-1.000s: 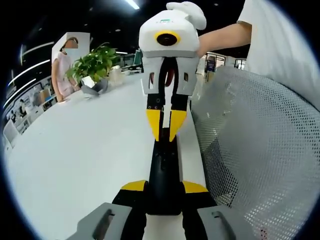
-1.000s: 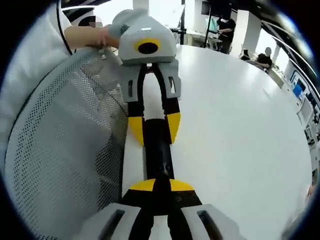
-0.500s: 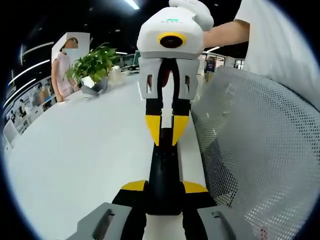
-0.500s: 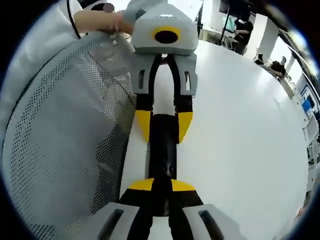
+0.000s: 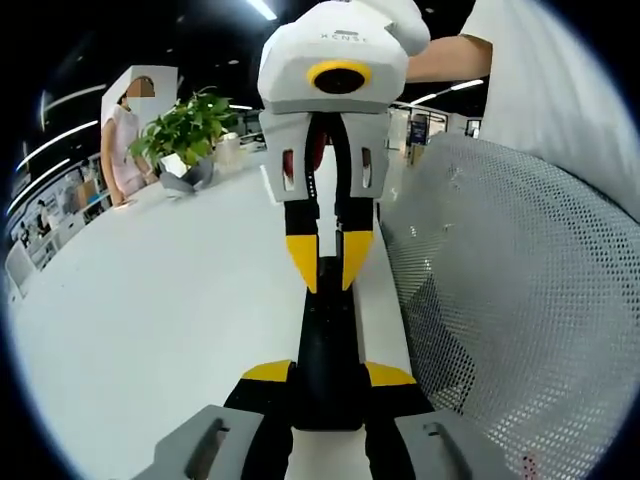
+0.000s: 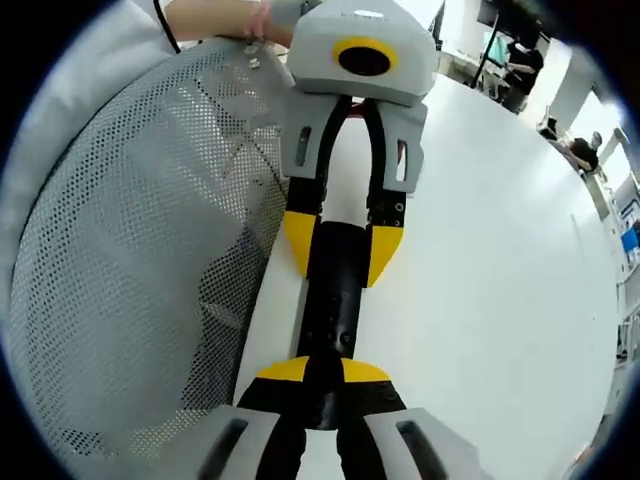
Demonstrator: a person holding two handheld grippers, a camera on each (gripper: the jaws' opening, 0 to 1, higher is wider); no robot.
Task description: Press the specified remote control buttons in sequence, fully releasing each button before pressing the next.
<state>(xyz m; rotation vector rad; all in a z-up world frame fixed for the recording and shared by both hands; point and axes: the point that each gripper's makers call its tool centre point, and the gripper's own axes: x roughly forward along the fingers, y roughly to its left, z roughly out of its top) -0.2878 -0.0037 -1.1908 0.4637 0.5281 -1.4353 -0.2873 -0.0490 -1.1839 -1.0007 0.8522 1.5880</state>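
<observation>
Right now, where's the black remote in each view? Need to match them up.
Left gripper view: remote runs up the centre, from between this view's own jaws to the right gripper and its yellow tips.
Right gripper view: remote is central again, from this view's own jaws up to the left gripper.
Shared landmark: mesh chair back, right of the remote in the left gripper view, left of it in the right.

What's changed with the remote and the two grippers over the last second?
Little. In the left gripper view the right gripper has risen slightly along the black remote; in the right gripper view the left gripper looms larger. Both stay clamped on the remote's opposite ends, over the white table.
</observation>
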